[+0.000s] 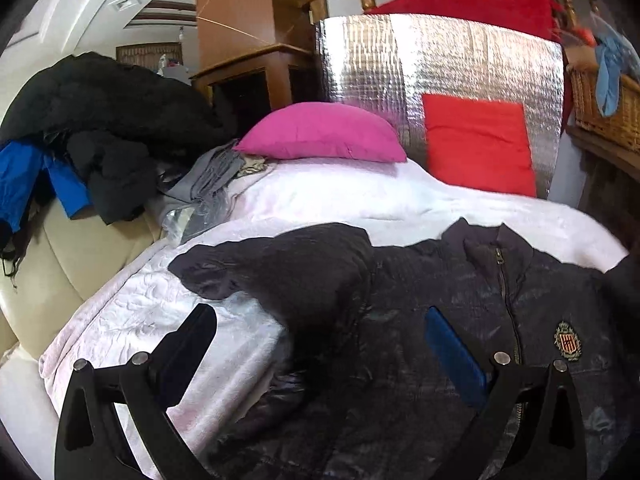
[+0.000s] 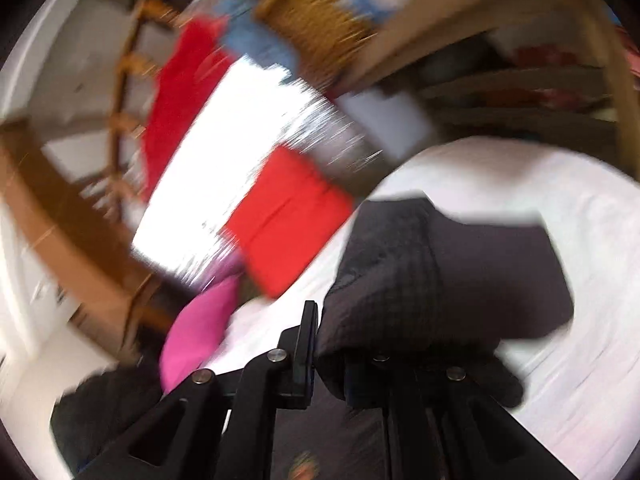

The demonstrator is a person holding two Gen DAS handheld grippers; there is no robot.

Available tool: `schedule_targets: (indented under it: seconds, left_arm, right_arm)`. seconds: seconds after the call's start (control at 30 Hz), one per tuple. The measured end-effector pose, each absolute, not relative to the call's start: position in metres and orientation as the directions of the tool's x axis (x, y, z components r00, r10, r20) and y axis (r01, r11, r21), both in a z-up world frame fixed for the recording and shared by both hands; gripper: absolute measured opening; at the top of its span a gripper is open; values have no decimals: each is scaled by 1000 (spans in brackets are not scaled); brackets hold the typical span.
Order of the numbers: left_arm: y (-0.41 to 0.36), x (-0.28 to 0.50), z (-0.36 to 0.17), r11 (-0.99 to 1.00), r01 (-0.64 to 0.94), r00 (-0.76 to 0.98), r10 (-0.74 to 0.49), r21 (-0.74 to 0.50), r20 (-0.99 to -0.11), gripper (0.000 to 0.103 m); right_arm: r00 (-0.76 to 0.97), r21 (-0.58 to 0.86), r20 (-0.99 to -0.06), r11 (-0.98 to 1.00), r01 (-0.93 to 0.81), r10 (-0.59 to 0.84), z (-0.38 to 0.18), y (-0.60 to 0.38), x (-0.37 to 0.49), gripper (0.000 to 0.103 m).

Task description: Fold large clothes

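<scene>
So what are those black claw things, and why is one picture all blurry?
A person holds a grabbing tool in each hand, and each tool carries a camera looking along its two fingers. The sharp picture is from the left claw: it is open above a dark jacket spread on a white bed, near a pink pillow and a red cushion. The blurry picture is from the right claw, which is moving fast. It is shut on a piece of the jacket.

A dark navy quilted zip-front jacket with a chest crest lies spread beneath the left fingers; its sleeve bunches between the right fingers.
</scene>
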State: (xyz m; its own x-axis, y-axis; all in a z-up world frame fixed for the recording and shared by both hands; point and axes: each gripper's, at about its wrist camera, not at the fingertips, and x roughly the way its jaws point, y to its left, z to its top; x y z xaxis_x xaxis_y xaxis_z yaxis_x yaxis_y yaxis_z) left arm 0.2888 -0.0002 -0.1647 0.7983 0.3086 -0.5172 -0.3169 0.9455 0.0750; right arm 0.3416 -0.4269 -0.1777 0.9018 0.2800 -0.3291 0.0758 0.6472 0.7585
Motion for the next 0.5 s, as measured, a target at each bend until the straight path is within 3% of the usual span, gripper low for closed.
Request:
schedule_targets:
  seconds: [0.13,0.3,0.4,0.47,0.5]
  left_arm:
    - [17,278,-160,939,-340,802,314,44,-508,103]
    - [43,272,-159,927,-373,794,302,-31,-527,103]
    - [52,270,-160,921,-384,791,293,-63,-538,103]
    - [57,269,-162,919,-385,791,281,-84,-544,103]
    - [58,270,-162,919,-384,790,276,-91,-548,103]
  right_arm:
    - [831,768,-308,637,-70,463,-167,-335,333,11]
    - [694,762,-362,626,-164,622,-184,-232,338,11]
    - [573,796,-383,574,-194,724,-209,-189,350,17]
    - [459,805,-459,575,-149,761,-229,-164,359,30]
    - [415,810,-482,573,-127,772,-237,-156,360,59]
